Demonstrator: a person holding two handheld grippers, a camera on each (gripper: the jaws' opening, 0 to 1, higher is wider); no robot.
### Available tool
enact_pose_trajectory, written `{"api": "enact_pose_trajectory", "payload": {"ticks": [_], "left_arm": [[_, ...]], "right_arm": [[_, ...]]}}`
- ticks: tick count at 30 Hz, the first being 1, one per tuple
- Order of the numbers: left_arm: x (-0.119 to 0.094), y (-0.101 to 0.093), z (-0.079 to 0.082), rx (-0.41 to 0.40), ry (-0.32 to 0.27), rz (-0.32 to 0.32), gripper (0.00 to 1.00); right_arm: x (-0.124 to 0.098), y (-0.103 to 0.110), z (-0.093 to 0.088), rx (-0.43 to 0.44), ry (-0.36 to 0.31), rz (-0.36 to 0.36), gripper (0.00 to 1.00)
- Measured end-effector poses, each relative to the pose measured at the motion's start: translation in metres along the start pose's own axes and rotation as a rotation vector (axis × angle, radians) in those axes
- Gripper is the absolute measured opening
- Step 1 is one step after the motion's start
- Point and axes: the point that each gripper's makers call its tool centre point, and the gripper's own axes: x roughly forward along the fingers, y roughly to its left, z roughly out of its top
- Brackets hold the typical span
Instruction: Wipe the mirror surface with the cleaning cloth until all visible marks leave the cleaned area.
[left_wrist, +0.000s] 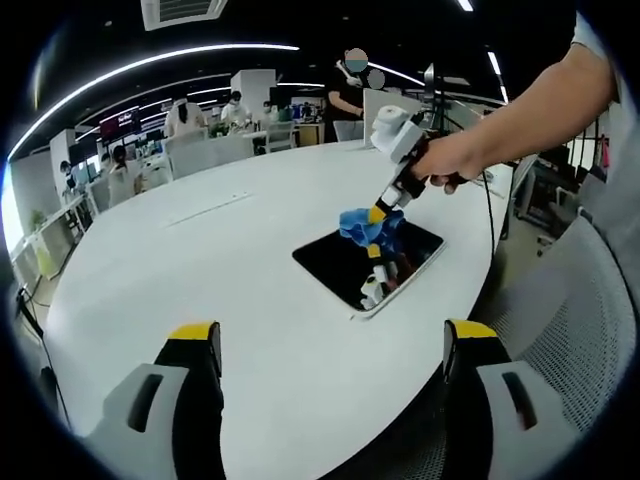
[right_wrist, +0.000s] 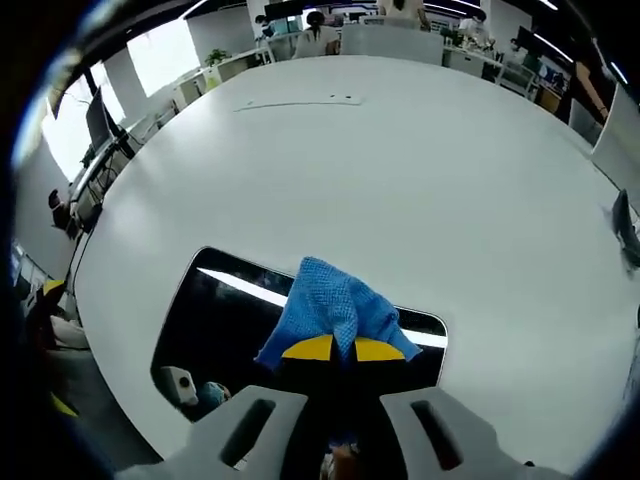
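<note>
- On the white worktop (left_wrist: 200, 270), the mirror (left_wrist: 335, 262) lay flat near the edge closest to the person, its dark glass reflecting the ceiling lights.
- At the mirror's far side, the right gripper (left_wrist: 378, 213) was pressed together on the cloth (left_wrist: 365, 227), a bunched blue microfibre wad that touched the glass.
- From the right gripper view, the cloth (right_wrist: 335, 312) sat pinched between the yellow tips of the right gripper (right_wrist: 343, 349), spilling forward over the mirror (right_wrist: 215, 320) and covering part of its long edge.
- Low in the left gripper view, the left gripper (left_wrist: 332, 345) stood spread and empty, above bare worktop, well apart from mirror and cloth.
- Marks on the glass could not be made out at this size, so how much wiping remained could not be judged.
- Risk: nothing visibly held the mirror down, so a firm stroke might slide it toward the nearby worktop edge.
- Risk: the cloth was held as a loose bunch; dragging could pull it out of the pinch, or let the hard tips scrape the glass.
- Risk: a bunched cloth touches only a small patch, so strokes might skip corners and leave marks behind.
</note>
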Motion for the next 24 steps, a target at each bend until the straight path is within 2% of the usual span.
{"api": "enact_pose_trajectory", "payload": {"ticks": [13,20,22,24], "left_arm": [[-0.001,-0.005,0.003,0.007,-0.008,-0.006,0.93],[-0.003,-0.003,0.01,-0.02,-0.046,-0.007,0.97],[-0.002,-0.005,0.015,-0.045,-0.074,-0.029,0.99],[-0.002,-0.006,0.015,-0.059,-0.078,-0.035,0.99]], "right_arm": [[-0.013,0.009,-0.024,0.024,-0.02,-0.003,0.0],[-0.02,0.014,-0.037,0.036,-0.013,0.015,0.0],[-0.022,0.016,-0.04,0.031,-0.009,0.017,0.0],[-0.023,0.017,-0.042,0.038,-0.01,0.022,0.0]]}}
